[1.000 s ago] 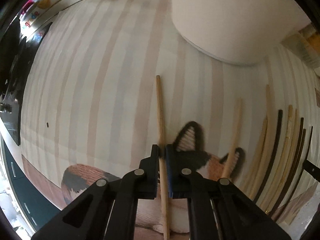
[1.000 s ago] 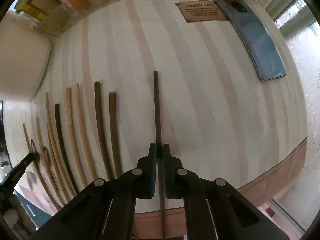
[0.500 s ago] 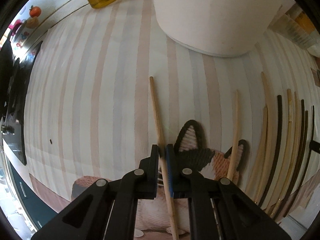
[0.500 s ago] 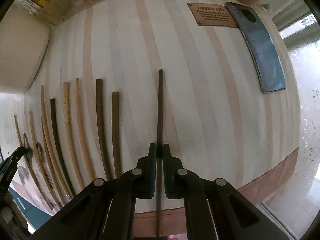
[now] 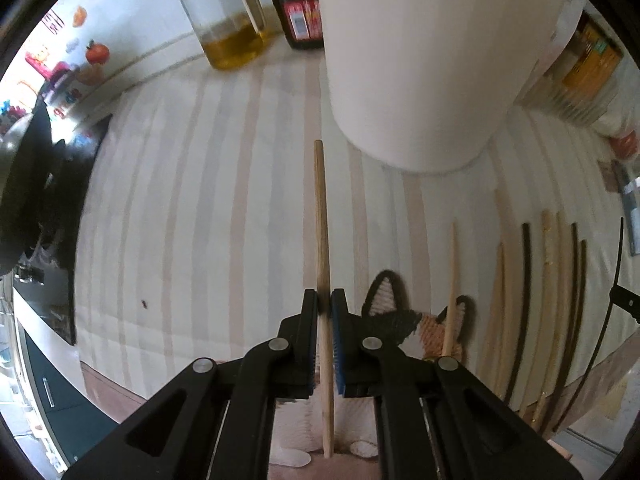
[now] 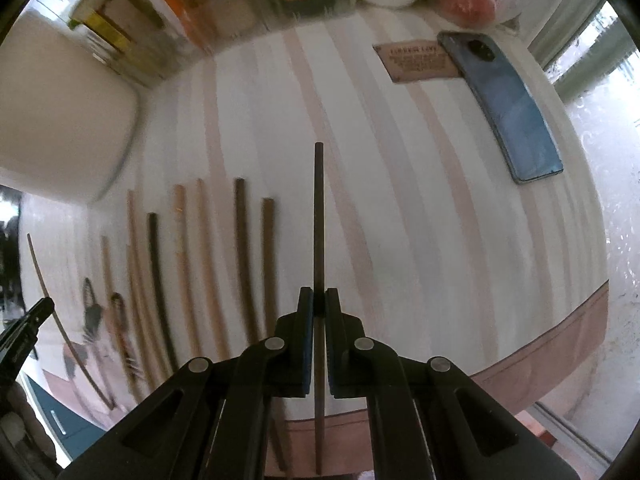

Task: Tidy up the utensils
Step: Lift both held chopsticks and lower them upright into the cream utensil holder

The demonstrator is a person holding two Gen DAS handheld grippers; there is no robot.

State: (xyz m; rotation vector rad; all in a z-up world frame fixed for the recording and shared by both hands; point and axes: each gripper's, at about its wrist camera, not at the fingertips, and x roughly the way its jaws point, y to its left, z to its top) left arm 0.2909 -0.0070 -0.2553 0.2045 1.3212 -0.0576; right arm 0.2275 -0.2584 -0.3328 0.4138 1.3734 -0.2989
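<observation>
Above the striped table [image 5: 168, 184], left tool [image 5: 325, 302] clamped on a light wooden chopstick [image 5: 321, 208], right tool [image 6: 319, 302] clamped on a dark chopstick [image 6: 319, 216], both sticks clear of the surface, with a row of chopsticks [image 6: 240, 256] lying side by side between them, white container [image 5: 420, 60] behind.

The tablecloth [image 5: 192, 208] is showing off pale cream with pinkish-beige stripes. Next to the white tub [image 5: 420, 60], the jug [image 5: 228, 20] is glowing golden-yellow, and the chopsticks [image 6: 240, 256] beside it are running from light tan to dark brown. The phone [image 6: 508, 112] is looking blue.
</observation>
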